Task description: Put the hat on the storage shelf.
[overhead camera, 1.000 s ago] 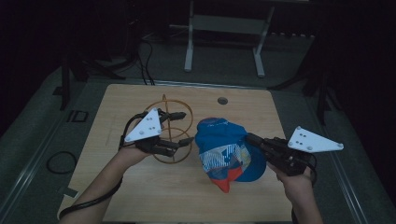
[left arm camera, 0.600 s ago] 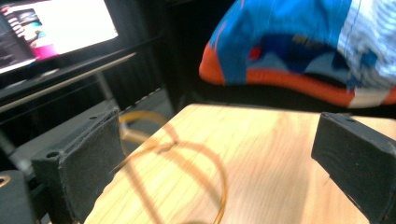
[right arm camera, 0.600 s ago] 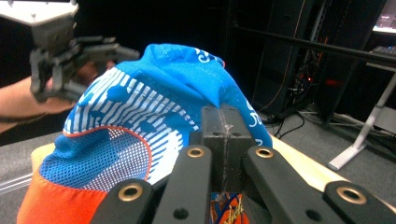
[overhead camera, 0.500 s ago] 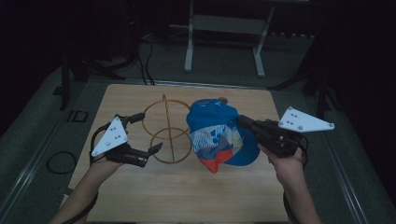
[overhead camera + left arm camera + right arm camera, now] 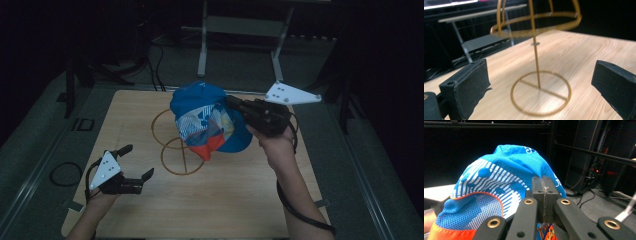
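Lifted higher, blue cap (image 5: 207,120) stays pinched in right tongs (image 5: 235,104); left tongs (image 5: 136,162) gape empty.

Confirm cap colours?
The cap is bright blue with white striped panels, blue mesh and an orange edge; clearest in the right gripper view.

In the high view the cap (image 5: 207,122) covers the upper part of the gold wire stand (image 5: 181,159), so whether fabric touches wire there cannot be told. In the left gripper view the stand's dome (image 5: 536,18) is cut off at twelve o'clock and looks blurred. In the right gripper view the cap's (image 5: 506,185) orange edge (image 5: 451,233) runs off at seven o'clock, and the fabric perhaps pinched between the jaws is hidden behind them.
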Demonstrator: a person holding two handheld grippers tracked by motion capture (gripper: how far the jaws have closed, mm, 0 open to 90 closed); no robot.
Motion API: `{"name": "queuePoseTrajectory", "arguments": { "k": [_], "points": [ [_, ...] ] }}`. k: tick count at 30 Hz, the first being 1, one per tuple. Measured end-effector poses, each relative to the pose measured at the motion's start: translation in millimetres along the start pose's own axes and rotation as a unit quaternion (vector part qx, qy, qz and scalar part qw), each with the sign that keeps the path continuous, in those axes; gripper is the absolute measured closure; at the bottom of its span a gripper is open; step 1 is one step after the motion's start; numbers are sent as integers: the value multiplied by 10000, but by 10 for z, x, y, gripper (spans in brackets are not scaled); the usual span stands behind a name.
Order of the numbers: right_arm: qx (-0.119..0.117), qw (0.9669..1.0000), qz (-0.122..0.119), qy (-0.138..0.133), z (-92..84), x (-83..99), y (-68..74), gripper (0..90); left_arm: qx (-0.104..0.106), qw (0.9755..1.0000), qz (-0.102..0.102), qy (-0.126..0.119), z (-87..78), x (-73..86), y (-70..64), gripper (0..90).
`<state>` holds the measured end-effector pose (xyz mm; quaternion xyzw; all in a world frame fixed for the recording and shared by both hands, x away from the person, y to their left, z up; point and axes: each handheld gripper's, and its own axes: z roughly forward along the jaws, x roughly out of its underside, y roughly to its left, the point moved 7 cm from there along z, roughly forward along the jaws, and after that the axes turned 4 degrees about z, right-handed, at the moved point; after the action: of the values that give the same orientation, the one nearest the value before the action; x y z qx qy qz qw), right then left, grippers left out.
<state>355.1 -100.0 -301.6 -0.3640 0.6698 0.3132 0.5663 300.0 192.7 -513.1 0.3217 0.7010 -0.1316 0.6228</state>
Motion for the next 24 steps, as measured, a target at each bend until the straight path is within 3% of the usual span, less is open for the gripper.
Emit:
{"name": "queuePoseTrajectory", "arguments": {
  "k": [3, 6, 8, 12, 18, 24],
  "points": [
    [-22, 10000, 15, 33, 102, -28, 0, 900, -162, 9999, -42, 20, -32, 153, -21, 17],
    [-87, 9999, 34, 118, 312, -67, 3, 900, -330, 9994, -91, 73, -61, 275, -23, 17],
    [-137, 9997, 55, 170, 418, -79, 18, 900, -334, 9991, -228, 100, -72, 361, -24, 17],
    [-194, 9994, 78, 258, 605, -87, 51, 900, -289, 9985, -467, -13, -71, 430, -12, 17],
    [-262, 9986, 94, 456, 947, -85, 131, 900, -426, 9974, -577, -117, -82, 483, 51, 17],
    [-406, 9964, 154, 722, 1297, 34, 222, 900, -504, 9969, -602, -90, -89, 536, 80, 17]
  ]
}}
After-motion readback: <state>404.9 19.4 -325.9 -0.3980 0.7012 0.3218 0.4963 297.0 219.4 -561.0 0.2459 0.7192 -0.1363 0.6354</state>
